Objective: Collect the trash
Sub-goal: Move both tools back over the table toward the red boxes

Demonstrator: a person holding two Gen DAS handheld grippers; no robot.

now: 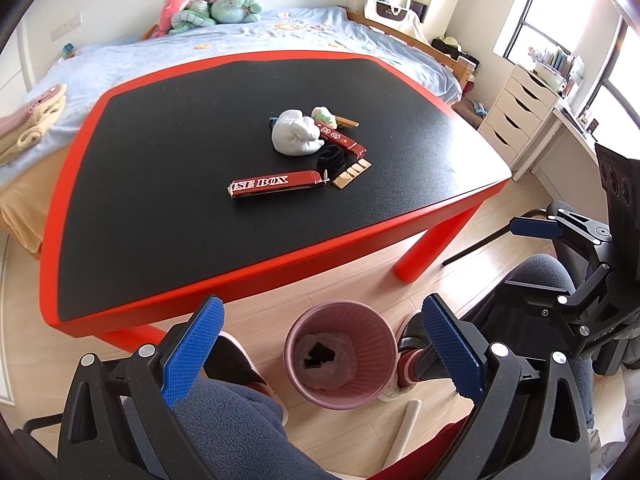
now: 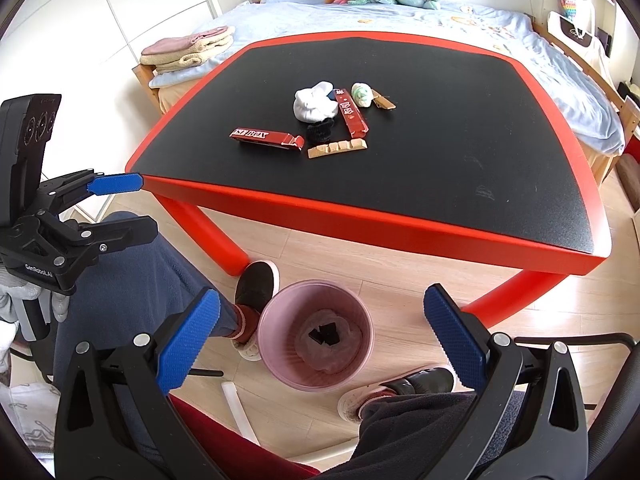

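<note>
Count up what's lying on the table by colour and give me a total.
Red boxes: 2
White sock bundle: 1
Black hair tie: 1
Tan wooden pieces: 2
Pale green wad: 1
Total: 7

Red box [image 1: 276,185] lettering cut short, only "SE BOX" legible. Small blue item [image 1: 273,121] mostly hidden behind white sock bundle [image 1: 297,133]. Dark scraps [image 2: 325,336] in pink bin [image 2: 276,364]: can't ID. Person's upper body out of frame.
</note>
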